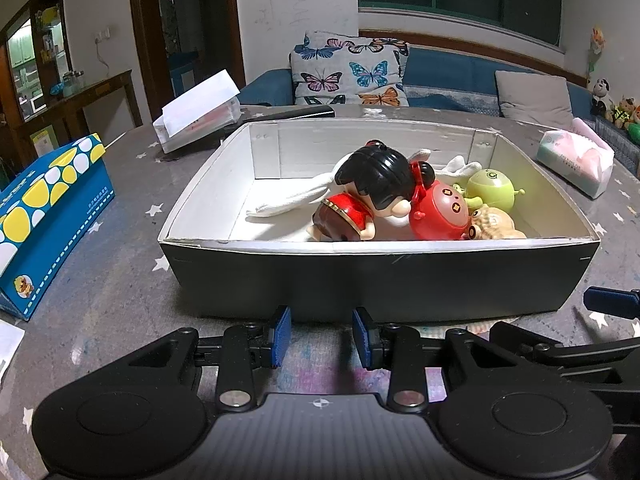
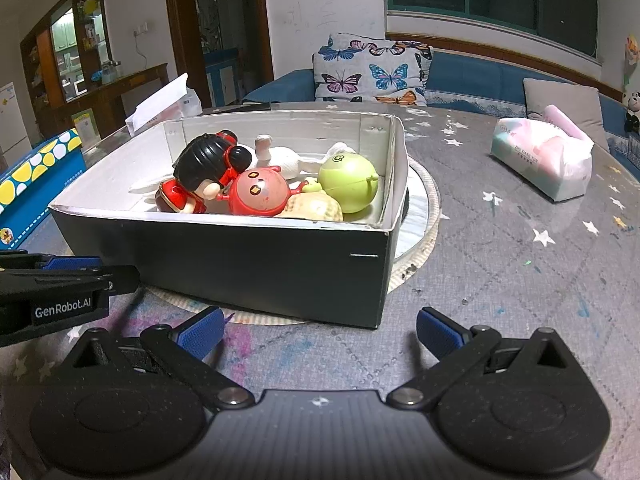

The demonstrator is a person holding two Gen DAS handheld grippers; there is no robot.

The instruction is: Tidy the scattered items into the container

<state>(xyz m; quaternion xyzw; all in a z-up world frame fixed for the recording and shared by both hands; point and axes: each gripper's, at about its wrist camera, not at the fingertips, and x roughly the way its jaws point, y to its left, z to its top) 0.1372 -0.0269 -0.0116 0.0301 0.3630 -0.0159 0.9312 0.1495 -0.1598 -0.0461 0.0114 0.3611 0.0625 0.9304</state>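
A black box with a white inside (image 1: 380, 276) (image 2: 224, 256) stands on the grey table. In it lie a black-haired doll in red (image 1: 372, 192) (image 2: 196, 176), a red round toy (image 1: 440, 212) (image 2: 258, 194), a green round toy (image 1: 492, 190) (image 2: 350, 182), a beige toy (image 1: 494, 224) (image 2: 316, 208) and a white plush (image 1: 288, 200) (image 2: 280, 156). My left gripper (image 1: 322, 336) is open with a narrow gap, empty, just before the box's front wall. My right gripper (image 2: 318, 330) is wide open and empty at the box's front right corner.
A blue and yellow tissue box (image 1: 44, 216) (image 2: 36, 172) stands to the left. A pink and white tissue pack (image 1: 576, 156) (image 2: 548, 152) lies at the right. A white carton (image 1: 200, 116) sits behind the box. A round mat (image 2: 420, 216) lies under the box.
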